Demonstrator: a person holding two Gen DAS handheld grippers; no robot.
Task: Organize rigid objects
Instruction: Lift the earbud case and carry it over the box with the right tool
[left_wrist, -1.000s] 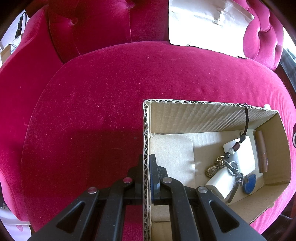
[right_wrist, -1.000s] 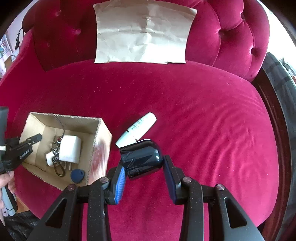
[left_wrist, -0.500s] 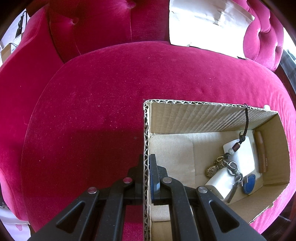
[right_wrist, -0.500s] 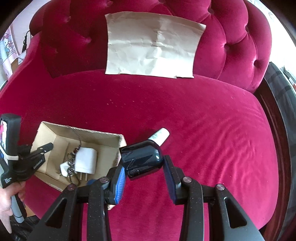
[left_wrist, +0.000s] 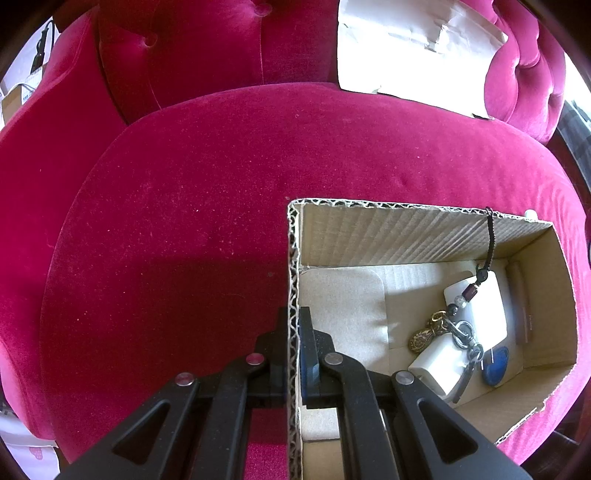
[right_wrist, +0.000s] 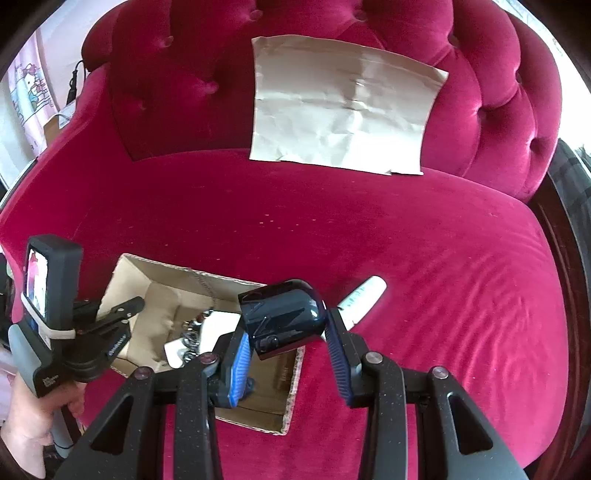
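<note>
An open cardboard box (left_wrist: 406, 232) sits on the red velvet sofa seat (left_wrist: 184, 221). My left gripper (left_wrist: 294, 321) is shut on the box's left wall. Inside lie a white charger (left_wrist: 439, 363), a second white adapter (left_wrist: 476, 306), a key ring with a beaded cord (left_wrist: 458, 328), a blue fob (left_wrist: 496, 365) and a brown stick (left_wrist: 521, 295). In the right wrist view my right gripper (right_wrist: 286, 328) is shut on a glossy dark navy case (right_wrist: 284, 314), held above the box's (right_wrist: 159, 280) right half. A white tube (right_wrist: 362, 299) lies on the seat just right of the box.
A creased brown paper sheet (right_wrist: 347, 107) leans on the tufted sofa back. A person's hand (right_wrist: 33, 417) holds the left gripper (right_wrist: 136, 306) at the box's left side. The sofa's dark wooden frame (right_wrist: 569, 258) runs along the right edge.
The right gripper has carried the dark case leftward and a little up, from beside the box to above its right half. The left gripper and box have not moved.
</note>
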